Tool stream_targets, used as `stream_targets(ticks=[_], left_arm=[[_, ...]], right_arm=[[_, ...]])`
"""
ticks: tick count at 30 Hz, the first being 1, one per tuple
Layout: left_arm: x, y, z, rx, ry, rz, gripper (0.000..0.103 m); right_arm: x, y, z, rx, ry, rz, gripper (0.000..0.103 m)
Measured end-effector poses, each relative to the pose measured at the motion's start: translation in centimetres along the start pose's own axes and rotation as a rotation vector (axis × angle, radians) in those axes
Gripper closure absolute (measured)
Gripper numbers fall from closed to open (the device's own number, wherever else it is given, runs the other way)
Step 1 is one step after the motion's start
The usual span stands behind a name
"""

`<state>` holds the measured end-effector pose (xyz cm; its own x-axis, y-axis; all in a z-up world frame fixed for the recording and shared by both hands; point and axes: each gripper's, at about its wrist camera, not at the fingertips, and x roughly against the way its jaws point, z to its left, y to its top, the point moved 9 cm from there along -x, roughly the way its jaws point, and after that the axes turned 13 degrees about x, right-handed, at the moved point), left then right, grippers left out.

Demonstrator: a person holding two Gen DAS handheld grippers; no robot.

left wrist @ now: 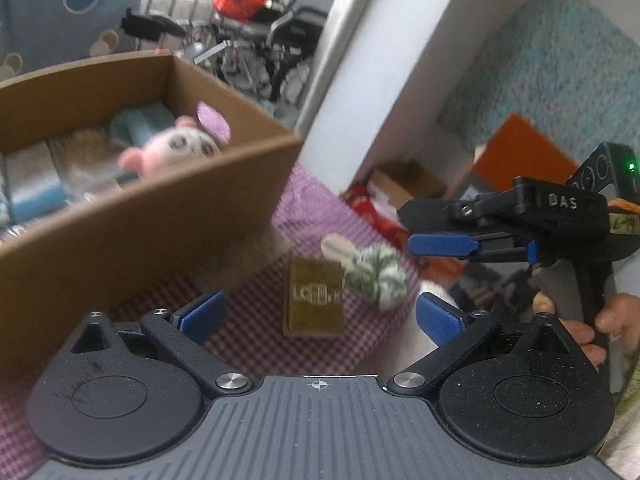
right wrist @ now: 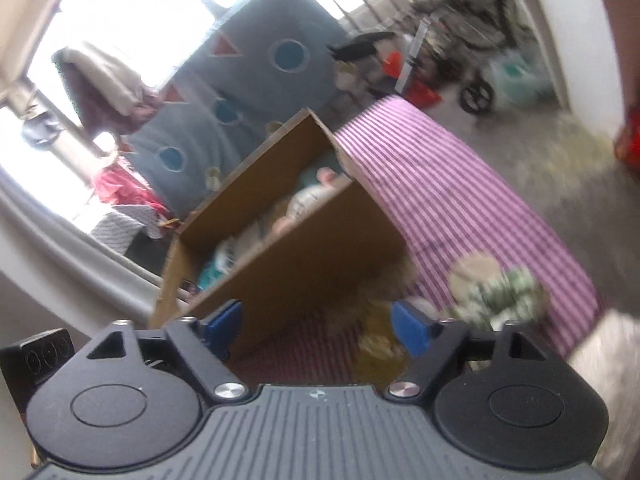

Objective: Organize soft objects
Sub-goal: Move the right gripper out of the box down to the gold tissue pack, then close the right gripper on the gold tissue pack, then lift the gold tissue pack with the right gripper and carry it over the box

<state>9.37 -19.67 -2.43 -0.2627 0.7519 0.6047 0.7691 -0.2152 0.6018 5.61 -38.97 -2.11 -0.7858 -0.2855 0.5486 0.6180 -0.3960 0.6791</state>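
At the bottom of the left wrist view my left gripper [left wrist: 318, 314] stands with its jaws wide apart and nothing between them, which I read as readiness to pick up rather than carry. Just past its blue pads [left wrist: 202, 314], in the lower middle of the frame, a small gold packet [left wrist: 314, 300] lies flat on the checked cloth [left wrist: 248, 332], and touching its upper right corner is a green-and-white soft toy [left wrist: 376, 276] with a pale ear; both sit loose outside the box, so I judge them the pieces left to sort. At the right edge of that frame my right gripper [left wrist: 440, 245] comes in sideways, held by a hand [left wrist: 600, 328], its blue fingers parted and empty, hovering near the toy, probably because that piece is nearest to it. In the right wrist view the same gripper's jaws are spread with only the cloth and blurred yellowish clutter showing between them; the green toy is a smear at the lower right there. Farther off, filling the left and upper left of the left wrist view, the cardboard box [left wrist: 168, 220] stands open-topped on the cloth, and a pink-and-white plush [left wrist: 172, 148] and folded fabrics already rest inside, so it looks like the collecting place. Beyond the box, at the top, a blue cushion [right wrist: 256, 80] leans by the bright window.
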Motion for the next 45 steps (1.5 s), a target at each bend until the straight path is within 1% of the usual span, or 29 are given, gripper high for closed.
stream_targets(ticks=[2, 4, 6, 7, 8, 10, 12, 16, 19, 20, 21, 25, 30, 33, 37, 38, 40, 41, 43, 45], left_arm=[[-1.5, -0.6, -0.1, -0.007, 0.005, 0.031, 0.005], [-3.2, -1.2, -0.1, -0.014, 0.012, 0.063, 0.008], [-4.8, -1.8, -0.2, -0.023, 0.015, 0.095, 0.011], [-5.6, -2.0, -0.2, -0.028, 0.020, 0.109, 0.015], [-6.3, -2.3, -0.2, -0.035, 0.031, 0.128, 0.021], [-7.5, -2.7, -0.4, -0.052, 0.041, 0.150, 0.024], [-8.6, -2.9, -0.6, -0.061, 0.045, 0.173, 0.026], [-10.4, -3.0, -0.6, -0.069, 0.064, 0.193, 0.035], [-11.4, -3.1, -0.3, -0.074, 0.091, 0.206, 0.044], [-11.6, -3.2, -0.1, -0.075, 0.101, 0.207, 0.045], [-11.7, -3.2, 0.0, -0.072, 0.106, 0.209, 0.045], [-11.3, -3.2, 0.7, -0.047, 0.112, 0.210, 0.045], [-9.1, -3.8, 2.1, -0.015, 0.144, 0.216, 0.045], [-6.9, -4.0, 3.4, 0.003, 0.183, 0.193, 0.045], [-4.9, -4.5, 5.5, 0.058, 0.234, 0.165, 0.044], [-4.7, -4.7, 6.1, 0.073, 0.243, 0.162, 0.044], [-4.3, -5.1, 7.4, 0.111, 0.257, 0.164, 0.040], [-4.2, -5.4, 7.9, 0.132, 0.256, 0.169, 0.033], [-4.1, -5.5, 8.4, 0.164, 0.243, 0.172, 0.022], [-4.0, -5.4, 8.7, 0.181, 0.234, 0.169, 0.020]], right_arm=[[-0.8, -1.1, -1.0, -0.020, -0.021, 0.024, 0.032], [-1.9, -1.9, -1.8, -0.042, -0.028, 0.056, 0.036], [-2.9, -2.5, -2.4, -0.056, -0.043, 0.079, 0.037], [-3.4, -2.8, -2.7, -0.060, -0.053, 0.092, 0.038], [-4.0, -3.2, -3.1, -0.058, -0.067, 0.107, 0.038], [-4.7, -3.8, -3.7, -0.057, -0.099, 0.130, 0.038], [-5.4, -4.4, -4.2, -0.070, -0.111, 0.150, 0.038], [-6.4, -5.1, -5.1, -0.115, -0.081, 0.161, 0.038], [-7.2, -5.6, -5.2, -0.155, -0.041, 0.172, 0.046], [-7.3, -5.8, -4.9, -0.168, -0.013, 0.175, 0.049], [-7.4, -5.9, -4.7, -0.172, 0.003, 0.176, 0.050], [-8.0, -5.9, -3.7, -0.150, 0.023, 0.189, 0.050], [-9.1, -6.0, -1.1, -0.131, 0.111, 0.223, 0.050], [-10.7, -6.3, 1.0, -0.098, 0.158, 0.254, 0.050], [-13.2, -7.3, 3.4, -0.047, 0.183, 0.317, 0.051], [-13.5, -7.3, 3.8, -0.040, 0.192, 0.320, 0.051], [-13.9, -7.2, 4.6, -0.022, 0.197, 0.329, 0.051], [-14.1, -7.1, 4.9, -0.014, 0.193, 0.331, 0.051], [-14.3, -6.9, 5.2, -0.002, 0.185, 0.338, 0.051], [-14.3, -6.8, 5.3, 0.002, 0.176, 0.343, 0.051]])
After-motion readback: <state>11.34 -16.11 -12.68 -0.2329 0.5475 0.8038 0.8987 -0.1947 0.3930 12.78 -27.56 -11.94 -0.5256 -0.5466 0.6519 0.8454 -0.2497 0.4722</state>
